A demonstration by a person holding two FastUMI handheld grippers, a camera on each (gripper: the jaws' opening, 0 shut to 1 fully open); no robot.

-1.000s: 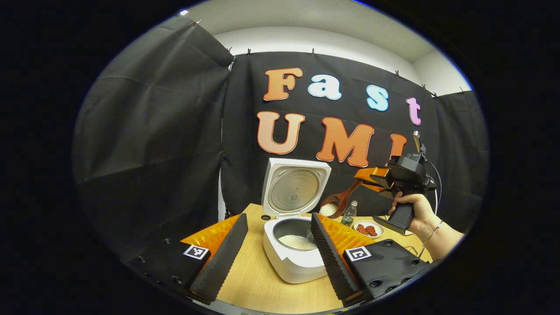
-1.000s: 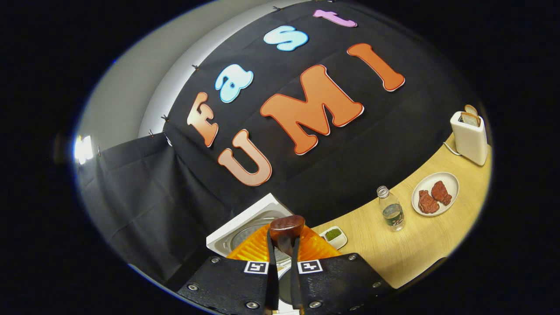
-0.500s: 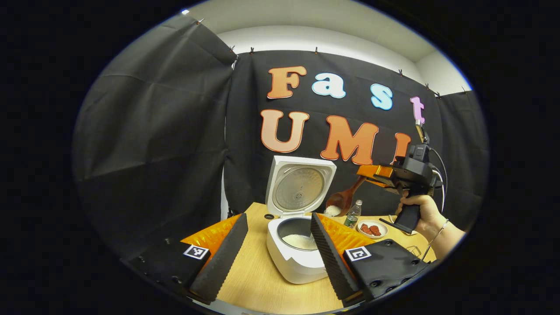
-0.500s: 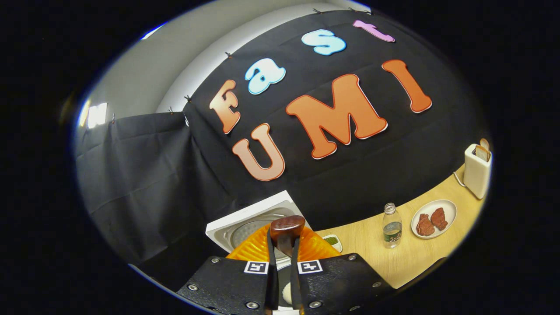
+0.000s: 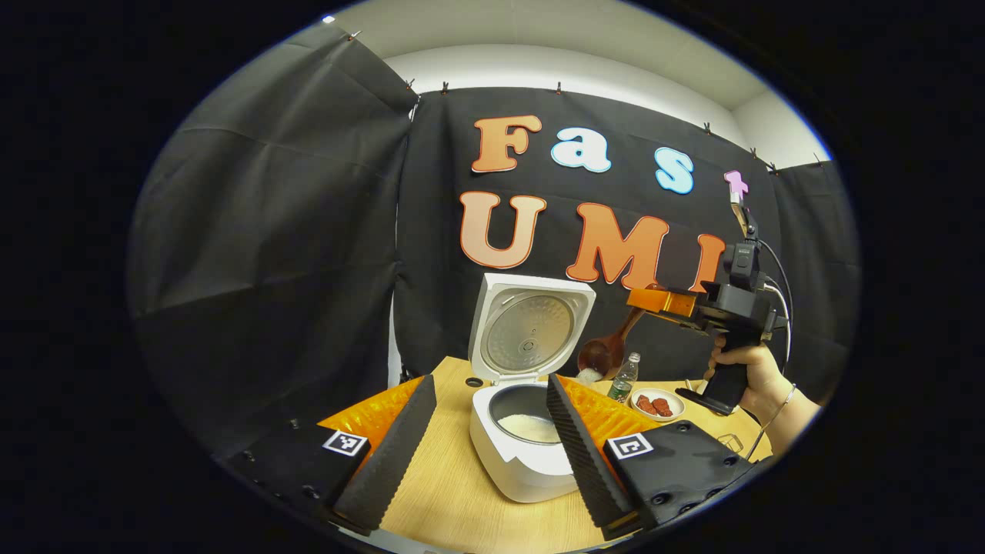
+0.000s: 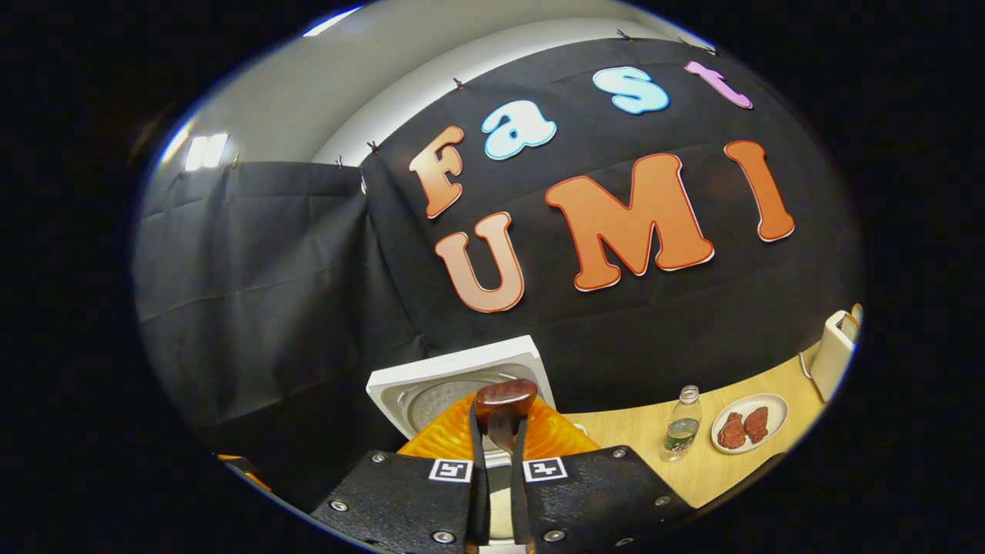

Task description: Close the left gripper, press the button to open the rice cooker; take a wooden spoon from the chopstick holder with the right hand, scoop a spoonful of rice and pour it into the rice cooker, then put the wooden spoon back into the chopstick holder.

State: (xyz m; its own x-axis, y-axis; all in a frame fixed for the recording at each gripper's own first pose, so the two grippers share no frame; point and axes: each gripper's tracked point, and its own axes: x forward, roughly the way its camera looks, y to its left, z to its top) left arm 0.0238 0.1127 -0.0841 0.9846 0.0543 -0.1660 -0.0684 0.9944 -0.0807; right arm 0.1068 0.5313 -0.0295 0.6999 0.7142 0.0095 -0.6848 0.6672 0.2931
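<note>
On the worktop [image 5: 454, 492], rice cooker [image 5: 523, 446] sits lid up, white rice in the pot, framed between the wide-apart fingers of the left tool [image 5: 477, 431], which grips nothing. Spoon [image 5: 608, 346] hangs tilted, bowl low, above and right of the cooker, rice spilling from it; handle clenched in the right tool [image 6: 499, 454]. Beyond: bottle [image 5: 625, 377], plate [image 5: 658, 404], toaster [image 6: 835, 354].

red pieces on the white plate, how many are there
2. Both lie side by side on the white plate near the water bottle: one red piece toward the bottle, the other red piece toward the toaster.
</note>
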